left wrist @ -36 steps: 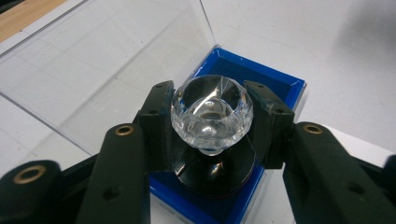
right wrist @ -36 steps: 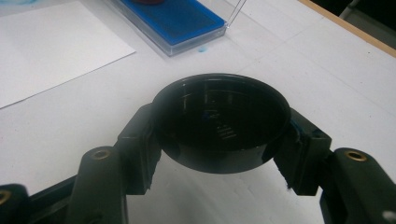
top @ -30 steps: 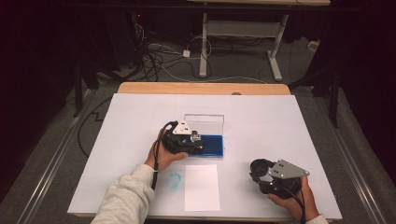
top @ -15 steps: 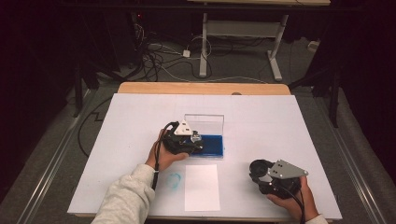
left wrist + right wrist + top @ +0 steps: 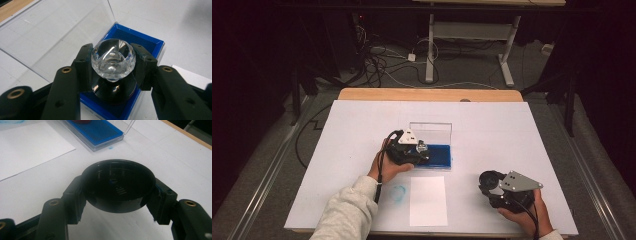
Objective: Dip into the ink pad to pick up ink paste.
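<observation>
Looking down in the high view, the left gripper sits mid-frame over the blue-lined clear plastic case. Its own view shows it clamping a faceted clear crystal knob. Lower centre of the right gripper view, the right gripper clasps a round black cap.

A: The place reads as a lab or test room rather than a home.

B: What shows that?

A: The white-covered table stands alone on grey carpet, ringed by dark surroundings like black curtains. Loose cables sprawl across the floor behind it, with a white plug box among them.

B: Any furniture?

A: A metal-legged desk frame stands at the back, the adjustable kind seen in offices and labs. Metal rails run along the floor on either side of the table, boxing in the work spot like a recording bay.
</observation>
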`<control>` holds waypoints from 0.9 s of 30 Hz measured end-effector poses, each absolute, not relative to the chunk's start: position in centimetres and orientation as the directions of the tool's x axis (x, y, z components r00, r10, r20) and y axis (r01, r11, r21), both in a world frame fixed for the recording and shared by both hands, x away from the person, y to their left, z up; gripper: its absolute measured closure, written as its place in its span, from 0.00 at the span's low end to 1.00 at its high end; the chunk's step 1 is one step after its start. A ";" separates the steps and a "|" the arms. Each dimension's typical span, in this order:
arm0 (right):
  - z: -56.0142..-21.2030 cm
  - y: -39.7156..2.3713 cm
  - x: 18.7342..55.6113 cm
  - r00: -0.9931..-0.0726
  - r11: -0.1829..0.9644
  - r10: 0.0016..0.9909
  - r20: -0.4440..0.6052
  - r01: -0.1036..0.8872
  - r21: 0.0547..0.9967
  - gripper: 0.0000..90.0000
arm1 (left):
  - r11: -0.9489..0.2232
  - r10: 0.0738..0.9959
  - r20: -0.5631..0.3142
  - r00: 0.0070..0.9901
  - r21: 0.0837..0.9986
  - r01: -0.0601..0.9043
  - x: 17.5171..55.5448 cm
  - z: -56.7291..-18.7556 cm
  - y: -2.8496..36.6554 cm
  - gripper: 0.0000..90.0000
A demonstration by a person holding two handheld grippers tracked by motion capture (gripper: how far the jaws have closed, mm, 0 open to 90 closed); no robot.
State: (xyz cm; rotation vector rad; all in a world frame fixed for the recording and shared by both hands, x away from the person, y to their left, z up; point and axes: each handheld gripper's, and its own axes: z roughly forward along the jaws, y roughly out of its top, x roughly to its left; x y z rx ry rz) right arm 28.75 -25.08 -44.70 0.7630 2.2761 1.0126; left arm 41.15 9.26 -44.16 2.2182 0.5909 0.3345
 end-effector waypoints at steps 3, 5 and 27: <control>-44.7 -25.1 28.8 -0.701 0.559 0.674 -0.233 0.278 0.781 0.43 | -0.574 0.516 0.046 0.855 0.760 0.306 41.1 -44.1 9.2 0.61; -44.7 -25.1 28.7 -0.700 0.560 0.674 -0.235 0.277 0.781 0.43 | -0.577 0.516 0.047 0.855 0.757 0.306 41.1 -44.1 9.2 0.61; -44.4 -25.1 28.5 -0.692 0.552 0.682 -0.237 0.273 0.788 0.43 | -0.568 0.502 0.008 0.865 0.757 0.323 41.8 -42.1 8.6 0.61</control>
